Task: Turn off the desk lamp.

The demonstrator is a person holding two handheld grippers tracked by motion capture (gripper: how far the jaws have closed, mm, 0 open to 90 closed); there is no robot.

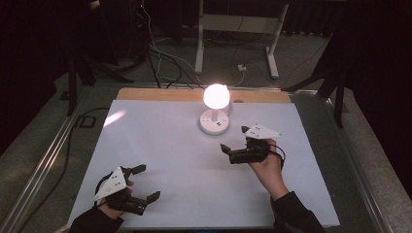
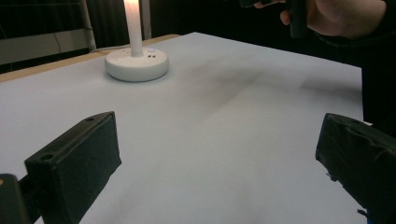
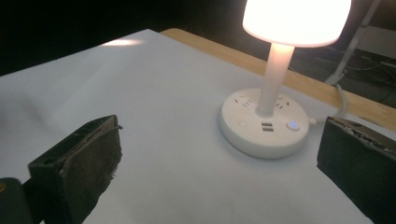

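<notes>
Ahead of the right tongs, gaping and empty, glows the lamp. Their own view alone shows its blue button. Left tongs gape empty, well apart.

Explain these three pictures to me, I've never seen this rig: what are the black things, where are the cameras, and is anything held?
A person holds a two-jaw tool in each hand. The high view looks down on the white table: the left gripper near the front edge, the right gripper close to the lit lamp. The other two pictures come from cameras riding on each gripper; the black blocks at the bottom are its own jaws. The lamp's round base carries sockets and a small blue light. Both grippers stand open and hold nothing.
</notes>
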